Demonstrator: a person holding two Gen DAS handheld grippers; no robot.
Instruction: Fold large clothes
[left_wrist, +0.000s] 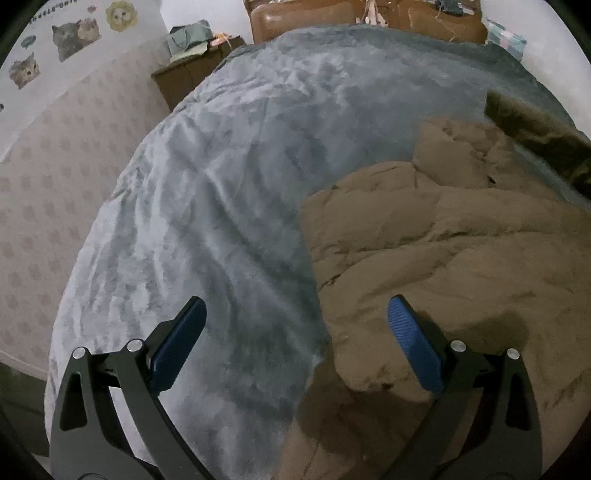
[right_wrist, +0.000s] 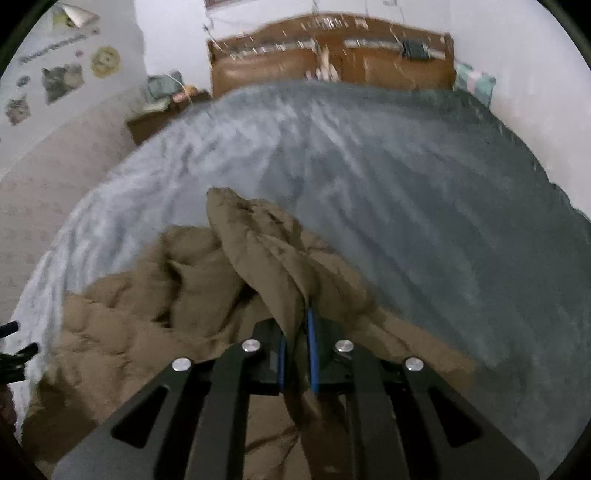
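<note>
Right tool (right_wrist: 297, 332) pinching coat (right_wrist: 258, 251) edge, seemingly.

The padded coat (left_wrist: 443, 251) is plain khaki brown, with a darker brown furry edge (left_wrist: 532, 122). The blanket (left_wrist: 221, 184) on the bed is grey-blue and plush. The headboard (right_wrist: 332, 66) is orange-brown wood. The left tool (left_wrist: 297, 332) is black with blue pads (left_wrist: 413, 343)

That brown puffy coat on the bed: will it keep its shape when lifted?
Probably not. The brown coat sags in soft folds where the right gripper pinches it, so it likely drapes. Its puffy quilting suggests it is light but bulky.
</note>
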